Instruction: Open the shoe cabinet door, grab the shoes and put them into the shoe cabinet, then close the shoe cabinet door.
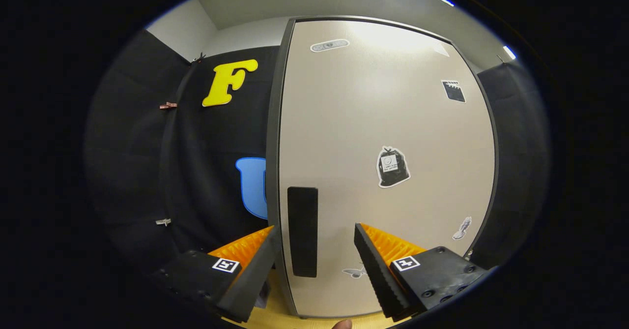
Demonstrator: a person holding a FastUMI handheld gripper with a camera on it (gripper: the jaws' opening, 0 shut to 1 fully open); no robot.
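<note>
Booth wall left of cabinet door — shut | gripper jaws wide — straddling handle

Shoe cabinet door shut, dead ahead. Handle near door's left edge, between the spread gripper fingers. Booth wall left and right of cabinet.

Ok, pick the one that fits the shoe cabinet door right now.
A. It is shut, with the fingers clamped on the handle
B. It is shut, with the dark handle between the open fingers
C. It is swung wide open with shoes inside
B: the door sits flush in its dark frame, and the dark handle stands between the spread fingers of the gripper, which do not touch it.
</note>
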